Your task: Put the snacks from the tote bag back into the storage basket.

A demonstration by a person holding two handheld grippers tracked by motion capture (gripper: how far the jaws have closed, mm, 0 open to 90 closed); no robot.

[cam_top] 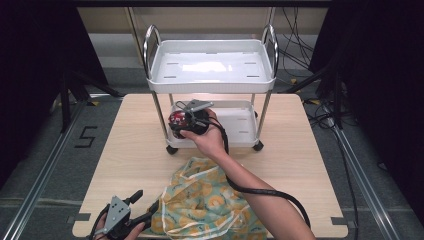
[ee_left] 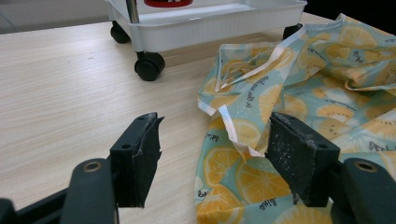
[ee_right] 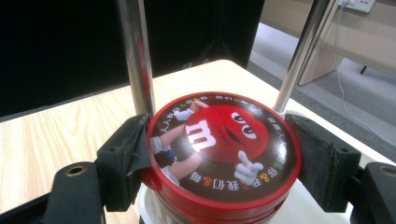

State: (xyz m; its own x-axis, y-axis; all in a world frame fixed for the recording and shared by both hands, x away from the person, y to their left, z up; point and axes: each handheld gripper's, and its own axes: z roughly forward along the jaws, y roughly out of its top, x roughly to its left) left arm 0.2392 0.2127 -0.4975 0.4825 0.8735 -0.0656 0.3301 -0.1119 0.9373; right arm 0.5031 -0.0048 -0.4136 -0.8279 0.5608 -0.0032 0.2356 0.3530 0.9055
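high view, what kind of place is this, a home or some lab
Most likely a lab or recording studio, not a home: black curtains ring the wooden table, loose cables trail over the floor, and a floor mark reading 5 sits beside a metal rail.

Pale wooden counter (cam_top: 125,150); cables (cam_top: 300,47) snake over the grey floor (cam_top: 370,170) beyond its far right corner, and a "5" mark (cam_top: 86,136) sits off its left edge.

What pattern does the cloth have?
Yellow lemon slices on pale green cloth, white edging; clearest in the left gripper view.
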